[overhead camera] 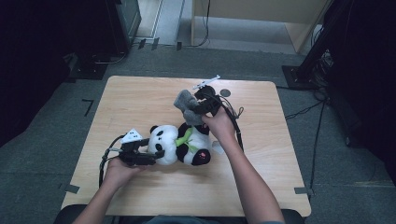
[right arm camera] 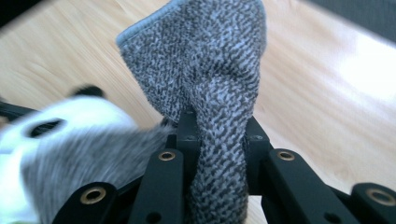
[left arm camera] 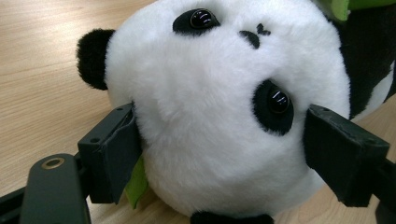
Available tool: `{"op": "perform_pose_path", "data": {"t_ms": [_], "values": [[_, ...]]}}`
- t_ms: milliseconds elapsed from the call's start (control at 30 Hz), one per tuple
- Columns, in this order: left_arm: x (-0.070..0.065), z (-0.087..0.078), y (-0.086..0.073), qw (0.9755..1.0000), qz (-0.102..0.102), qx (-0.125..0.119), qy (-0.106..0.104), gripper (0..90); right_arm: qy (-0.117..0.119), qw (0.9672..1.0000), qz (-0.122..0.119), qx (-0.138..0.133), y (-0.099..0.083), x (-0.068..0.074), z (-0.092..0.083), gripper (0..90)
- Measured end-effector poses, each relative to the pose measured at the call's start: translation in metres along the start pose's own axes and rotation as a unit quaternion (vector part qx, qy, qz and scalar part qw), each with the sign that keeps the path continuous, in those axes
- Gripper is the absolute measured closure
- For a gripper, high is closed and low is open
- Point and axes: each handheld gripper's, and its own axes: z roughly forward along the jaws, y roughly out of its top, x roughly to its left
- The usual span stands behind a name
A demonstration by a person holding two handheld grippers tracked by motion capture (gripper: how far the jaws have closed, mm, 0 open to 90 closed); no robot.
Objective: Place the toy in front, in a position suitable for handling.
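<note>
Currently left tongs (left arm camera: 219,154) clamp the plush panda's head (left arm camera: 210,107) on the table (overhead camera: 140,98); right tongs (right arm camera: 217,135) pinch a grey cloth (right arm camera: 205,70). Next, probably wiping the panda.

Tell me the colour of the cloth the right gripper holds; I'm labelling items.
Speckled grey cloth, clearest in the right gripper view.

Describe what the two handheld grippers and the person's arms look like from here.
Both are black two-jaw tools. The left gripper has blocky black jaws, a white three-cornered plate on top and a black looping cable. The right gripper has brass-ringed holes, a pale plate and a dark trailing cable. Forearms bare, no sleeves.
</note>
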Motion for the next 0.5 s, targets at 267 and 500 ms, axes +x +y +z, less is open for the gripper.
{"op": "perform_pose_path", "data": {"t_ms": [267,500], "values": [[-0.001,0.000,0.000,0.9999,0.008,-0.008,0.002,16.4,0.054,0.9976,-0.022,-0.036,0.016,0.031,-0.015,75.9],[-0.001,-0.001,0.000,0.9999,0.010,-0.005,0.003,17.0,0.119,0.9922,-0.035,-0.012,0.024,0.070,0.017,75.9]]}}
